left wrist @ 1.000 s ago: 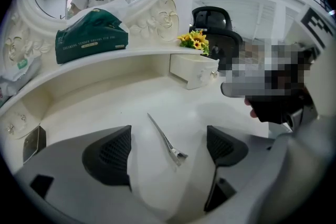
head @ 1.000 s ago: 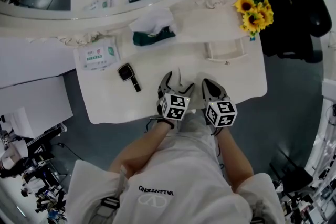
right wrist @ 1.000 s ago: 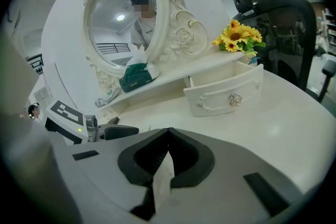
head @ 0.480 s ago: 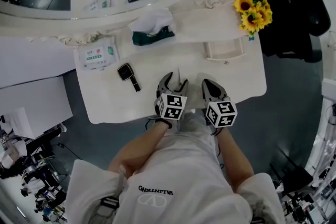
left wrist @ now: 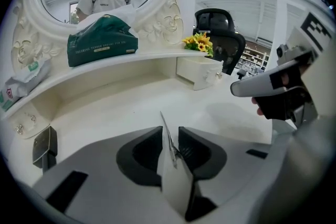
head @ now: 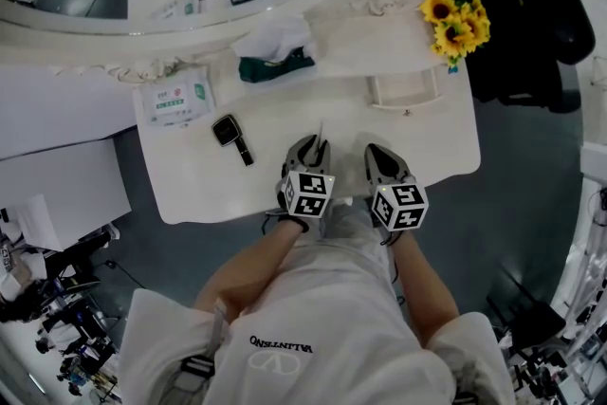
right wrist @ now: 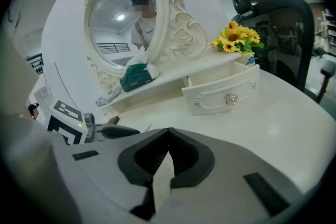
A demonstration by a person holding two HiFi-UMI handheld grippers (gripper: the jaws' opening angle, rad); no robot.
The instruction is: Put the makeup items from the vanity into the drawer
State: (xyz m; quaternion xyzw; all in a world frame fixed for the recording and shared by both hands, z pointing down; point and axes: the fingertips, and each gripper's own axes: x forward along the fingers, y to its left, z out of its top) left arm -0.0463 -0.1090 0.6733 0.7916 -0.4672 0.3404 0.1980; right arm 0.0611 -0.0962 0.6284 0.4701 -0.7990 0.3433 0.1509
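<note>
Left gripper (head: 310, 145): jaws have just been closing and now stand at a narrow slit, with a thin metal tool (left wrist: 164, 126) between them. The tool runs slantwise across the slit, against one pad near the tip and the other lower down, so it looks pinched. I judge this a grasp just made, not yet a lift. Whether the tool has left the table (head: 209, 185) can't be told.

Right gripper (right wrist: 167, 131): jaws fully together, nothing in them. It sits just beside the left one at the table's front edge.

Meaning for the task: the first item seems secured, and the carry to the drawer (right wrist: 210, 96) comes next. The drawer stands pulled out at the back right, near the sunflowers (head: 457, 22).

The tool: slim, silvery and flat, tapering to a fine point that juts past the jaws toward the mirror. Possibly tweezers. It is narrow enough to twist or slip in the grip.

A black makeup item (head: 232, 138) still lies on the table to the left.
</note>
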